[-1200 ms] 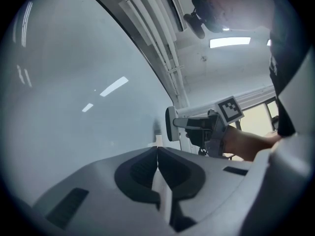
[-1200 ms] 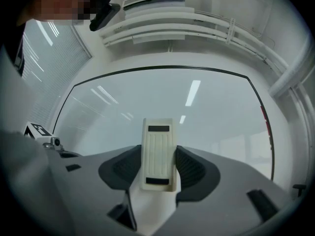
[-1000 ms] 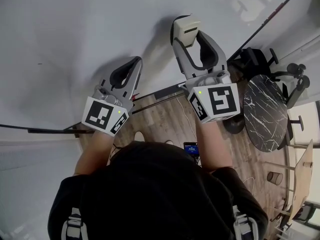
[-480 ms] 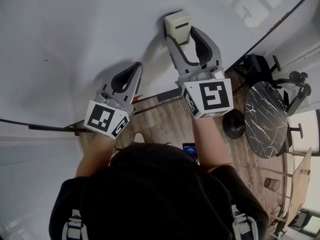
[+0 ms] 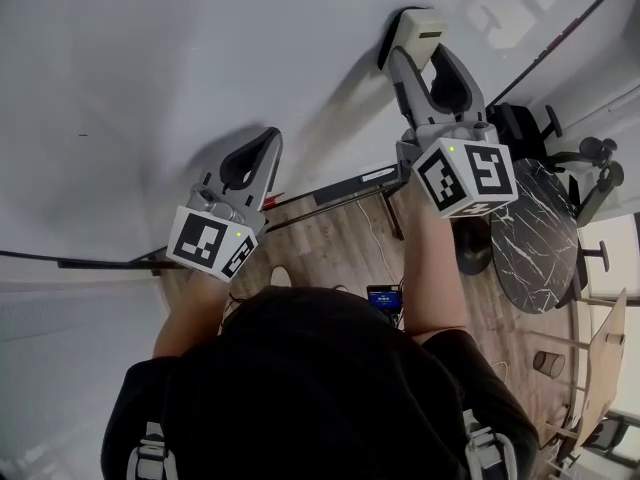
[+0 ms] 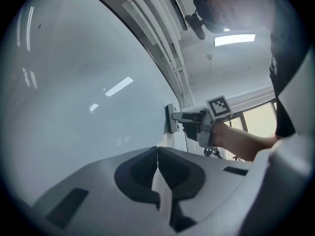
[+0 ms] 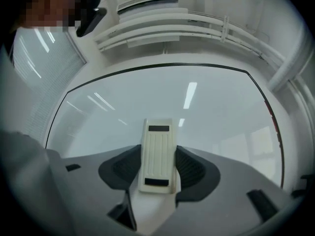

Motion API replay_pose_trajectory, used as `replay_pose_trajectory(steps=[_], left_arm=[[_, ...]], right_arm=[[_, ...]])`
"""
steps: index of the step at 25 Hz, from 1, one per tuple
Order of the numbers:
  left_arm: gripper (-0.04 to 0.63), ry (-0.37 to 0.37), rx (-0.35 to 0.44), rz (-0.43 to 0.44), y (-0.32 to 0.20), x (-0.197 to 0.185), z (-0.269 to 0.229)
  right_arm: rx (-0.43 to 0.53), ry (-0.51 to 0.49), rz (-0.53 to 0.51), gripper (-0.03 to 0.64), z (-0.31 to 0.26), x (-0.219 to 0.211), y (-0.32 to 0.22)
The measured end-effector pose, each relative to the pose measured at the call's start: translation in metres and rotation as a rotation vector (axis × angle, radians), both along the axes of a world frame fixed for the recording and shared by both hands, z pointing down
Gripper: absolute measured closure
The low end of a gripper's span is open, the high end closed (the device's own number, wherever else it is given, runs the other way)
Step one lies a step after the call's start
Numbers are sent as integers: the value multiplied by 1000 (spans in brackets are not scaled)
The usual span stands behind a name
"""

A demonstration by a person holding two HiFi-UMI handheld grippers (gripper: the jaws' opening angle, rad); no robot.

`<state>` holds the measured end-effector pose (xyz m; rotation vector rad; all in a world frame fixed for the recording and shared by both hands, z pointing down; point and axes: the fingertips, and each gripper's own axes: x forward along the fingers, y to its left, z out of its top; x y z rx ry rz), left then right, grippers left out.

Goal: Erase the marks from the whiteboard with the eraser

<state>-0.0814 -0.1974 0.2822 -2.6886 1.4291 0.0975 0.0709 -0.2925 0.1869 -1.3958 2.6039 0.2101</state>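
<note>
Cream-coloured ribbed plastic forms the eraser (image 5: 420, 28), which is seen in the upper right of the head view. It is clamped by its long sides between the jaws of the right gripper (image 5: 424, 60), and its face is laid flat against the whiteboard (image 5: 150, 58). In the left gripper view the eraser is shown edge-on against the board surface, right of centre. The left gripper (image 5: 264, 140) is held lower and to the left, at the centre left of the head view. Its jaws are pressed together with nothing between them, and its tips are pointed at the board; contact cannot be judged. A small dark mark (image 5: 82, 134) is visible at the far left of the board, well apart from the eraser. A round marble table (image 5: 530, 238) is seen at the right edge, on a wooden floor (image 5: 330, 248).
</note>
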Motion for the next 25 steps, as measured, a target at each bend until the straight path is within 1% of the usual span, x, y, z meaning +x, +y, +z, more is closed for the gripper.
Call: replay_pose_trajectory(steps=[3,8,11,14,17,20,25], left_arm=[[591,1,-4,8,-1,1,4],[590,1,-14,25,-5,7,8],[591,3,-20,31,-7,10,9],[591,4,-32,35,-9,10,15],[591,3,-44,48,-12,13,21],[591,-2,-52,62,-14,18,23],[590,-20,-51,90,-17,26,28]], right_arm=[[-31,-61,11,396,2,23,-10],[-51,-87,96,396,14,58,-26],[-105,-150,160,396,33,96,-43],[-166,-207,197,396,58,126,-58],[-180,-201,216,396,71,136,-63],[-170,-185,204,396,68,136,-60],[-98,-119,168,396,57,129,-27]])
